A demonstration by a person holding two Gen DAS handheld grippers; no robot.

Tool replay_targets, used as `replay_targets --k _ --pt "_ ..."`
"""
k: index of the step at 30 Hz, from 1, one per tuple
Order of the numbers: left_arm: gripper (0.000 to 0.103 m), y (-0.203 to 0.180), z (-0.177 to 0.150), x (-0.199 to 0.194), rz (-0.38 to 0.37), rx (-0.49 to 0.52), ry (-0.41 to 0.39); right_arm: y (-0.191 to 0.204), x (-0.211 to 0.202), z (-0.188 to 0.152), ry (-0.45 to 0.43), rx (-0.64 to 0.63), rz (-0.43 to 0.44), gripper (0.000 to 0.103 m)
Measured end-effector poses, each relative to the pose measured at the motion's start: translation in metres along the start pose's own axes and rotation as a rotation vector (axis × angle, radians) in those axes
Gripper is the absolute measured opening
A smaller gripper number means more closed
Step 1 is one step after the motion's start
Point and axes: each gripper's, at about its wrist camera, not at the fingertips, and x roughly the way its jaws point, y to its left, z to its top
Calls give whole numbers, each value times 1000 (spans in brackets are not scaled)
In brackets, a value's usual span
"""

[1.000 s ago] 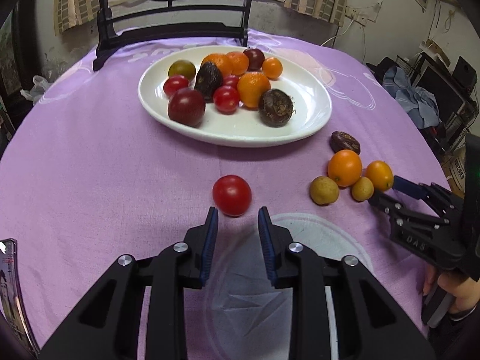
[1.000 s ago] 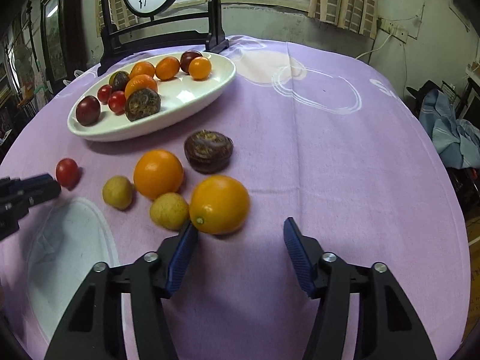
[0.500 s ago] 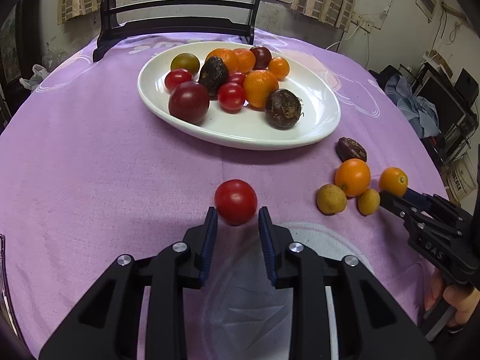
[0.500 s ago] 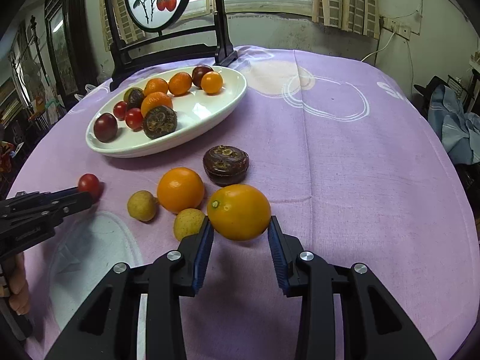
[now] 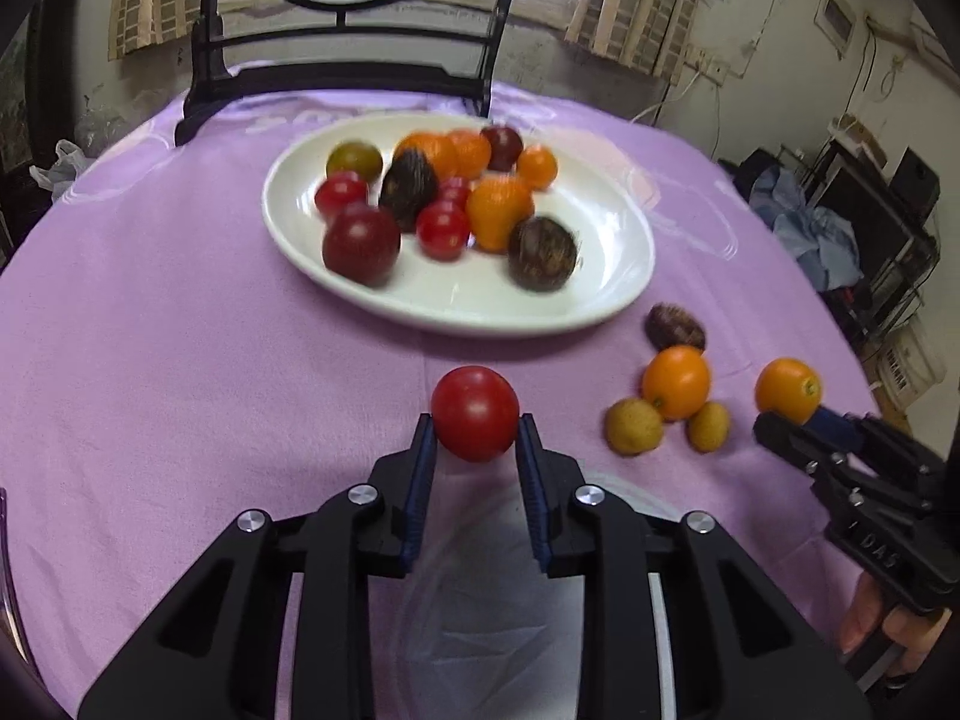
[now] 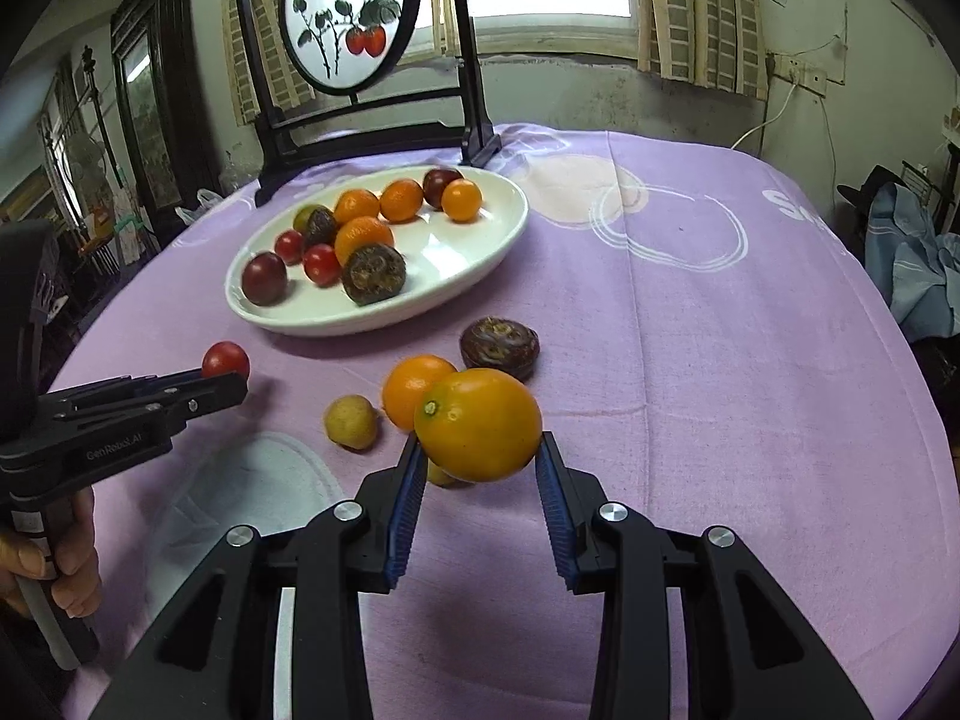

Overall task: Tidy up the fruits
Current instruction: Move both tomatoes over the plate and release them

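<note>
Left wrist: left gripper (image 5: 474, 435) jaws pinch the tomato (image 5: 475, 412) across its middle, off the surface, short of the plate (image 5: 624, 276). Soft, thin skin: light squeeze. Right gripper (image 6: 478, 459) jaws hold the orange (image 6: 478, 423) likewise; firmer, smooth, may slip.

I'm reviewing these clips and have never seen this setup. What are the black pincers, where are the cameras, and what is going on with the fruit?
No robot here: a person holds a two-finger tool in each hand, and each carries a fisheye camera looking along its fingers, hence two pictures. The left tool grips a red tomato; the right tool grips an orange citrus fruit. A white plate of mixed fruit sits on the purple tablecloth. Loose beside it lie another orange, a dark wrinkled fruit and small yellowish fruits.
</note>
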Motion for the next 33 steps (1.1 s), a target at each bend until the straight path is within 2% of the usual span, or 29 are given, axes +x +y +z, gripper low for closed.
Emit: replay_targets --k 3,9,16,17,18,19,20,22,24,26,29,33 --pt "26 0 18 -10 -3 10 -22 6 -5 12 -25 14 52 38" --pt "26 6 60 -4 36 -17 -53 30 7 50 -75 -47 48 38" --pt "27 13 87 40 81 -26 6 40 64 86 4 -68 3 38" --pt "28 13 89 43 78 -26 6 38 71 89 18 -54 -3 39" --pt "28 12 91 45 73 -23 -1 37 75 90 26 -38 0 46" --pt "33 11 93 47 70 -19 -3 36 78 90 29 -28 5 48" --pt "44 10 95 48 62 -13 -4 34 78 90 25 -21 7 48" --pt "61 6 96 46 69 -4 -18 32 73 88 15 -22 4 48" --pt "63 4 96 42 83 -6 -32 30 66 85 1 -21 2 49" --pt "64 5 93 37 60 -21 -32 24 57 80 -6 -13 -2 50" --pt "69 6 86 29 63 -43 -26 12 44 69 -20 18 -5 58" --pt "72 6 70 17 54 -55 -29 1 26 54 -30 32 -13 59"
